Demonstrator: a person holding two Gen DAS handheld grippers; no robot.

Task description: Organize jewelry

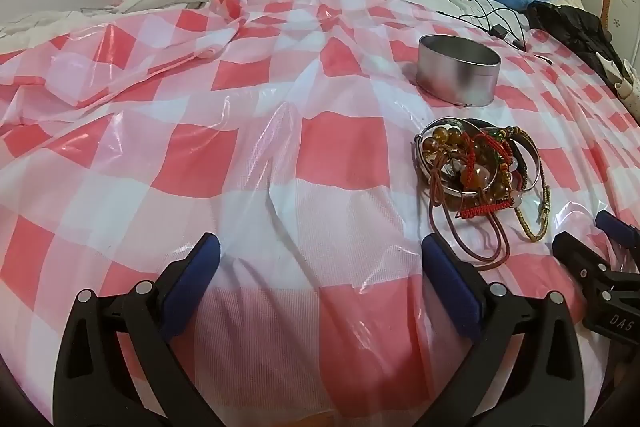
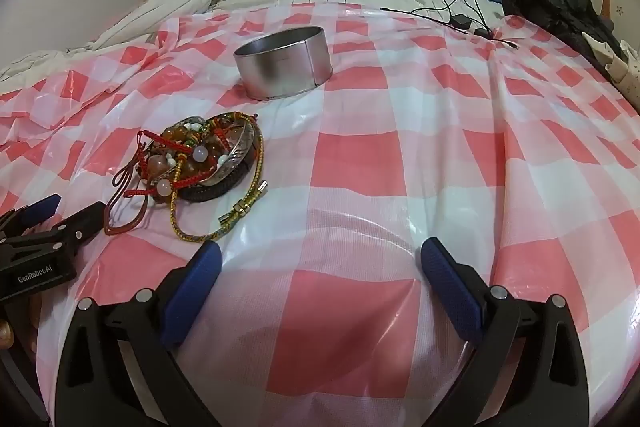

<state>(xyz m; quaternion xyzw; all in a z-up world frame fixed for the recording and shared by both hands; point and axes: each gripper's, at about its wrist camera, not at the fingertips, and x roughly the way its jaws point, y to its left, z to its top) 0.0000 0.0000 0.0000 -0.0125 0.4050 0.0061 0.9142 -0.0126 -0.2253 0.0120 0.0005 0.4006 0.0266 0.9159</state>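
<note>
Both the left gripper (image 1: 320, 255) and right gripper (image 2: 320, 261) hover spread wide and empty above a checkered sheet (image 1: 240, 155), the jewelry pile (image 1: 480, 167) tangled beside a round tin (image 1: 458, 75) mid-sheet.

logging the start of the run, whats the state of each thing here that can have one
left gripper: open, nothing between its fingers
right gripper: open, nothing between its fingers
metal tin: upright, no lid, looks empty
jewelry pile: tangled in one heap on the checked sheet, outside the tin
gold braided cord: unclasped, trailing out of the pile
</note>
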